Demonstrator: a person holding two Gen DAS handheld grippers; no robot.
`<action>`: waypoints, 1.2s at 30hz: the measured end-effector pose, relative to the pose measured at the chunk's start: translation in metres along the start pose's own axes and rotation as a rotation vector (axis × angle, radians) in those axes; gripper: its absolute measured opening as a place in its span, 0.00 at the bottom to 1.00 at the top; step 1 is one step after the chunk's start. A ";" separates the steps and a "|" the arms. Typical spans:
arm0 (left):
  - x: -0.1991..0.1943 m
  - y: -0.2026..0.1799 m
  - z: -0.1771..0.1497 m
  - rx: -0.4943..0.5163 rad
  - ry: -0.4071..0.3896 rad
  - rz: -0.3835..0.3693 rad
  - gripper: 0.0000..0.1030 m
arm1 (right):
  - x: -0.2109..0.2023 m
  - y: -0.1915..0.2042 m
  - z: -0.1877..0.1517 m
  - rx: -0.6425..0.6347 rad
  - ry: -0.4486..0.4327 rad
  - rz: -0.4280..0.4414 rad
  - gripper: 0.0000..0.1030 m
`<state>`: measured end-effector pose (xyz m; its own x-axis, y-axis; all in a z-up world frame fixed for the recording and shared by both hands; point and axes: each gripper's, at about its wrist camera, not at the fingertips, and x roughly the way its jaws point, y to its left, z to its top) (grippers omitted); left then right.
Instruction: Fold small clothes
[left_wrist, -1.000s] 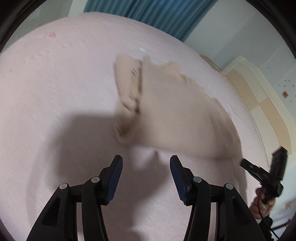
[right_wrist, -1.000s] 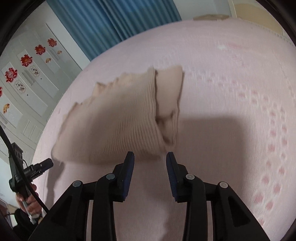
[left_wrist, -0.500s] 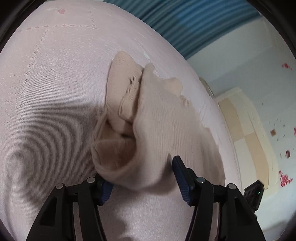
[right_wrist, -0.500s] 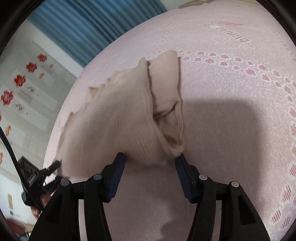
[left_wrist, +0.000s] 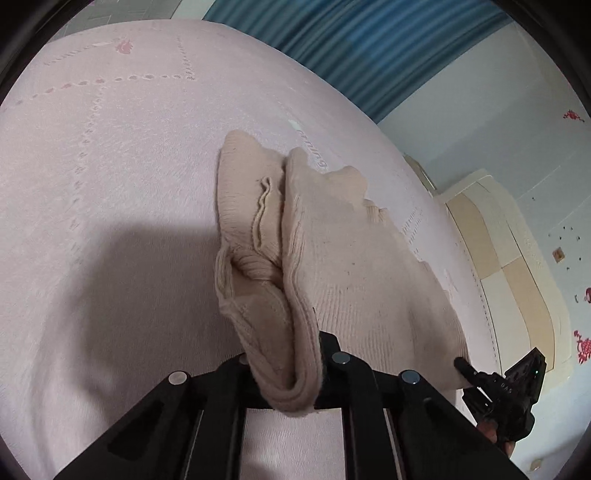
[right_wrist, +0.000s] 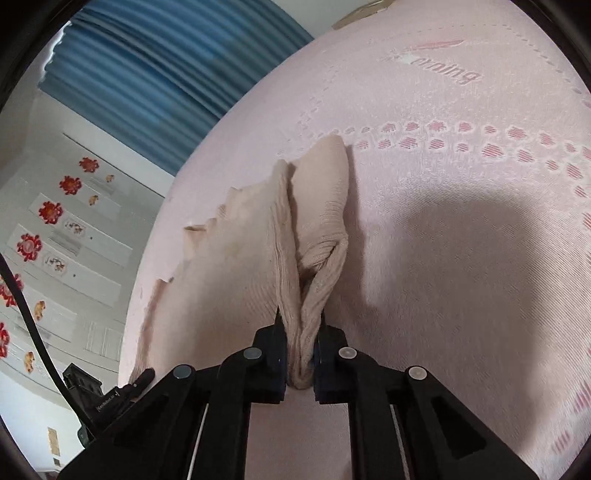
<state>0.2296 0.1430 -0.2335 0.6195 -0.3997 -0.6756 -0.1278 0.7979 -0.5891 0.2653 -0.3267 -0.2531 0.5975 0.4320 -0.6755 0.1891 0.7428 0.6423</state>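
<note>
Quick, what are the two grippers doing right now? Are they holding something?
Left gripper: just closed, shut on the near edge of the beige knit garment.
Right gripper: just closed, shut on the same garment's other near corner.

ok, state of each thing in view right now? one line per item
left gripper: shut on the near edge of the beige knit garment, jaws just closed.
right gripper: shut on the garment's other near corner, jaws just closed.
beige knit garment: partly folded, sleeve tucked in, lying on the bedsheet.
pink bedsheet: spread flat.
blue curtain: drawn.
</note>
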 end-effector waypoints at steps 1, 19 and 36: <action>-0.005 -0.001 -0.005 0.001 0.002 -0.001 0.09 | -0.005 -0.001 -0.003 0.000 0.003 0.002 0.10; -0.092 0.017 -0.112 0.030 0.099 0.047 0.27 | -0.117 -0.013 -0.127 -0.197 0.096 -0.138 0.22; -0.076 -0.040 -0.008 0.298 -0.029 0.180 0.48 | -0.064 0.042 -0.045 -0.398 -0.035 -0.243 0.35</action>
<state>0.1817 0.1378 -0.1616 0.6298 -0.2313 -0.7415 -0.0079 0.9526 -0.3040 0.1995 -0.3000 -0.1992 0.5999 0.2094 -0.7722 0.0166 0.9617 0.2736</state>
